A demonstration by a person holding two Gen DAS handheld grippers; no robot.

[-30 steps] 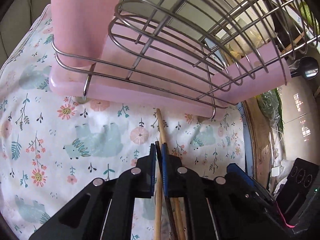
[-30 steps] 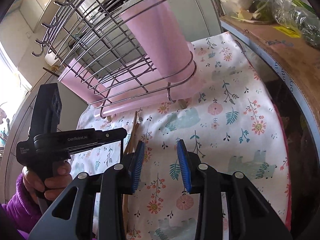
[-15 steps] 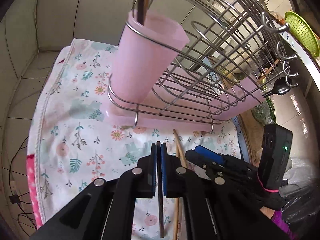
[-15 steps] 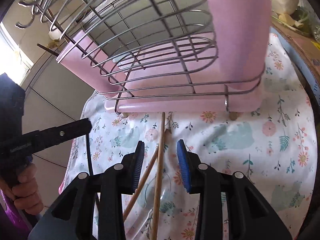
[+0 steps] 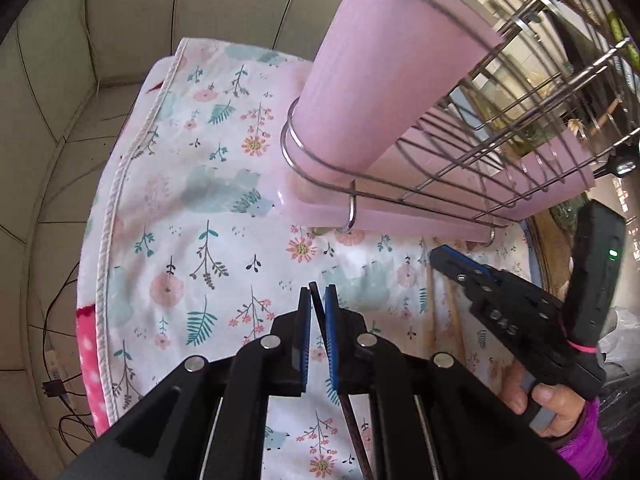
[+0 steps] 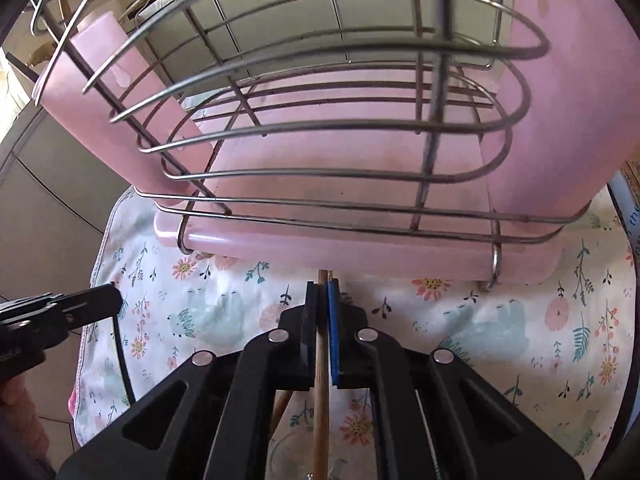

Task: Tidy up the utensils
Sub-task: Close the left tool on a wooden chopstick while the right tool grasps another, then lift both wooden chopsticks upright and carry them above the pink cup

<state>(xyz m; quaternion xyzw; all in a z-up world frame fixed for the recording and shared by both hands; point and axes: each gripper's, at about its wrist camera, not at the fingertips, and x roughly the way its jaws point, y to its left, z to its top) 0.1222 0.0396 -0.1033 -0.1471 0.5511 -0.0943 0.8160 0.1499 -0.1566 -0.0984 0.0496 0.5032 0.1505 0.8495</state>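
Observation:
My left gripper (image 5: 317, 294) is shut on a dark chopstick (image 5: 352, 412) and holds it above the floral cloth (image 5: 192, 216), in front of the pink utensil cup (image 5: 384, 72) at the near end of the wire rack (image 5: 500, 140). My right gripper (image 6: 322, 288) is shut on a light wooden chopstick (image 6: 321, 392) lying on the cloth, just in front of the rack's pink drip tray (image 6: 360, 252). Another wooden chopstick (image 6: 281, 404) lies beside it. The right gripper also shows in the left wrist view (image 5: 440, 258), and the left gripper in the right wrist view (image 6: 108, 300).
A second pink cup (image 6: 116, 96) sits at the rack's far left end. Grey tiled wall (image 5: 120, 20) stands behind the cloth. A cable (image 5: 60, 384) hangs past the cloth's left edge.
My right gripper moved in toward the rack and closed on the wooden chopstick. My left gripper swung left with the dark chopstick, away from the rack's middle toward the pink cup.

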